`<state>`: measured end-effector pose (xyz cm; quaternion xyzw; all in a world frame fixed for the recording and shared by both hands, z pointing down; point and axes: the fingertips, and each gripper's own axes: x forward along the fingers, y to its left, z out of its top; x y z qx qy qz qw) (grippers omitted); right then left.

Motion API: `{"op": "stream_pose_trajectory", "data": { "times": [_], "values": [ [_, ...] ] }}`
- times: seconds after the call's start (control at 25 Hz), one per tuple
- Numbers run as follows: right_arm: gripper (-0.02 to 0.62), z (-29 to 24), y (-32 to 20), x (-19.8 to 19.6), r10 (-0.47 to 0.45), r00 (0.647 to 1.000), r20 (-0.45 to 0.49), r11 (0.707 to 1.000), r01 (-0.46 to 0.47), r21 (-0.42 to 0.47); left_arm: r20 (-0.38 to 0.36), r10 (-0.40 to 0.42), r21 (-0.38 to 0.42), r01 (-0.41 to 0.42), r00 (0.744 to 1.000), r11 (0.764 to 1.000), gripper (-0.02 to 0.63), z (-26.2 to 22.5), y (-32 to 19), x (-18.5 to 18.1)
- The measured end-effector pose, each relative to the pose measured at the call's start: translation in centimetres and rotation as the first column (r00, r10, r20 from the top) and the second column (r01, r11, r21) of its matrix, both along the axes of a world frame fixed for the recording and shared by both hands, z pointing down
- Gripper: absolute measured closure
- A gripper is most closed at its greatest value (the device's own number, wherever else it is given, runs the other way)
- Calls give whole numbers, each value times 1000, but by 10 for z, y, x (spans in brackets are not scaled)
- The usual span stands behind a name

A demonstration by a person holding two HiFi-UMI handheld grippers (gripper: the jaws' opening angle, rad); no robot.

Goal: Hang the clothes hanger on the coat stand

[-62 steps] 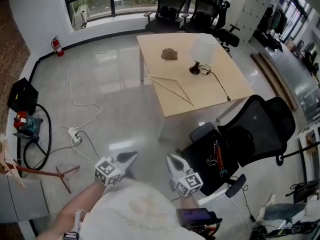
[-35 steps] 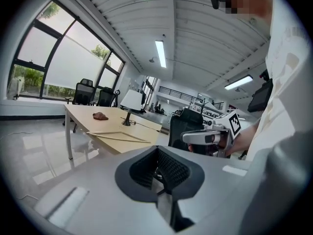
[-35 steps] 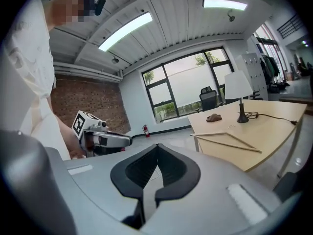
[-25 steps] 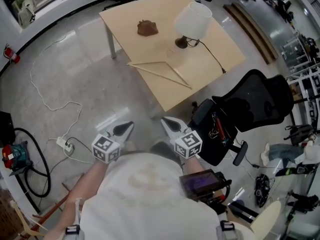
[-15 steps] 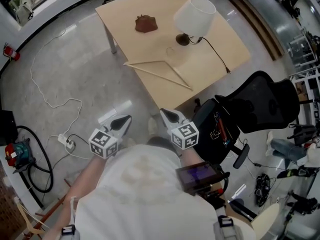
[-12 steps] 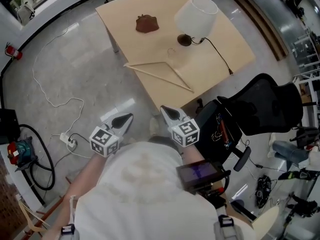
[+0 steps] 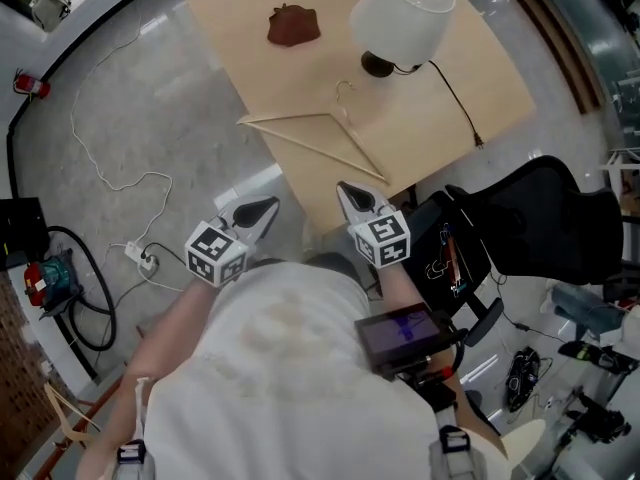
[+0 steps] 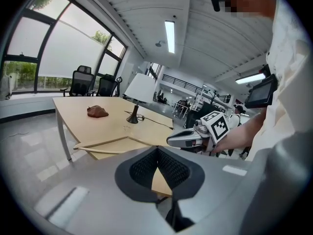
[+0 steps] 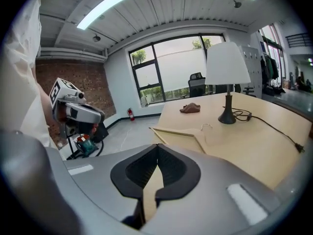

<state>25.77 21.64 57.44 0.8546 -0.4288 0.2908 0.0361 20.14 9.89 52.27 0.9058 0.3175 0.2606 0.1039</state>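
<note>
The wooden clothes hanger [image 7: 318,140] lies flat on the light wooden table [image 7: 470,98], near its front corner, with the metal hook pointing towards the lamp. It also shows in the left gripper view [image 8: 108,144] and the right gripper view [image 9: 180,132]. My left gripper [image 7: 264,209] is shut and empty over the floor, short of the table's edge. My right gripper [image 7: 351,194] is shut and empty just before the table's corner, a short way from the hanger's near arm. Part of a wooden stand [image 7: 62,404] shows at the bottom left.
A white-shaded lamp [image 7: 402,13] with a black cable and a brown lump [image 7: 293,25] stand on the table behind the hanger. A black office chair [image 7: 540,230] is close on the right. Cables, a power strip [image 7: 135,254] and a tool lie on the floor at left.
Both grippers have moved forward towards the table's near corner, and the table and hanger now sit closer in view. The jaws stayed shut and the hanger has not moved.
</note>
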Motion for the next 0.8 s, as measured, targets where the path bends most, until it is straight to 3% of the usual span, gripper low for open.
{"op": "stream_pose_trajectory", "data": {
  "times": [0.4, 0.64, 0.8],
  "values": [
    [548, 76, 44, 82, -12, 997, 75, 972, 30, -235, 59, -81, 27, 80, 995, 996, 604, 19, 15, 23],
    [473, 113, 50, 126, -87, 994, 69, 897, 108, -429, 84, -170, 50, 167, 982, 985, 604, 24, 6, 19],
    [434, 128, 46, 137, -139, 984, 112, 847, 176, -501, 80, -222, 62, 218, 972, 974, 604, 22, 1, 16]
  ]
}}
